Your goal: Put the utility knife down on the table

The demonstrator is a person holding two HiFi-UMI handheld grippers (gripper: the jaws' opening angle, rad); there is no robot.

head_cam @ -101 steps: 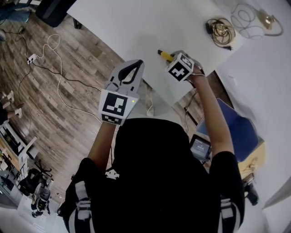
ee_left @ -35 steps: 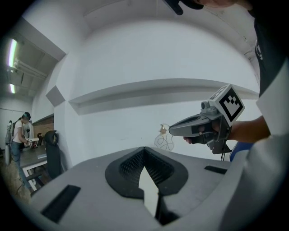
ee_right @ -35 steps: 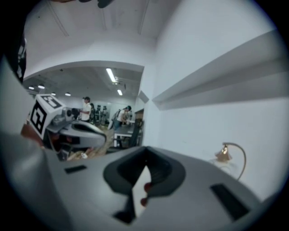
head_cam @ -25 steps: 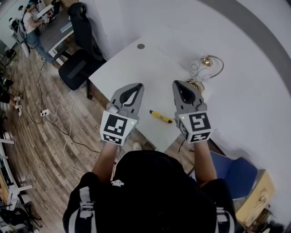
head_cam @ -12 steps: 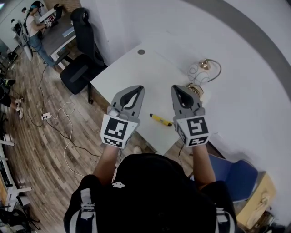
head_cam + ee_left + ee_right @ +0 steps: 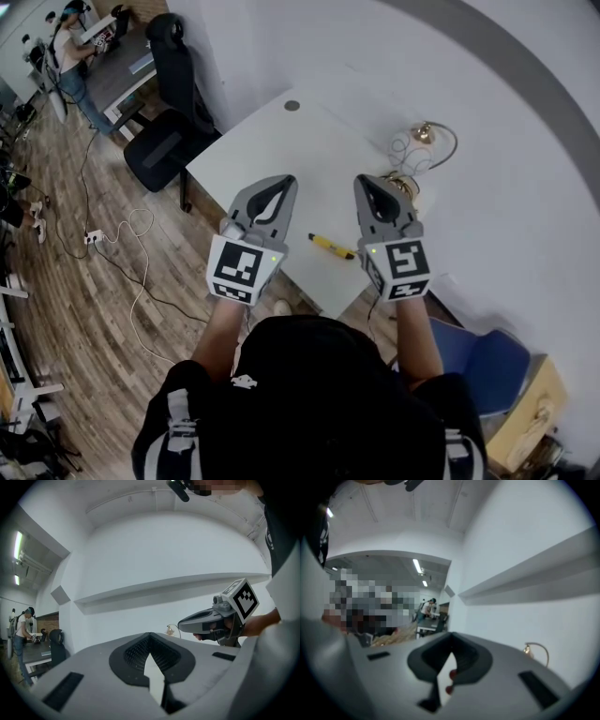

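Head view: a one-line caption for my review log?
Yellow utility knife lies on the white table, seen between the left gripper and right gripper, both empty, jaws shut.

The person wore a black short-sleeved top [image 6: 309,412] with a small white print near the collar and white-striped straps [image 6: 173,422] at both shoulders. The left gripper [image 6: 284,179] and right gripper [image 6: 366,179] had smooth grey shells with dark recesses. Each carried a green light and a white cube with black square markers.

Left gripper [image 6: 287,180] and right gripper [image 6: 361,180] held level, side by side — jaws together, both empty.
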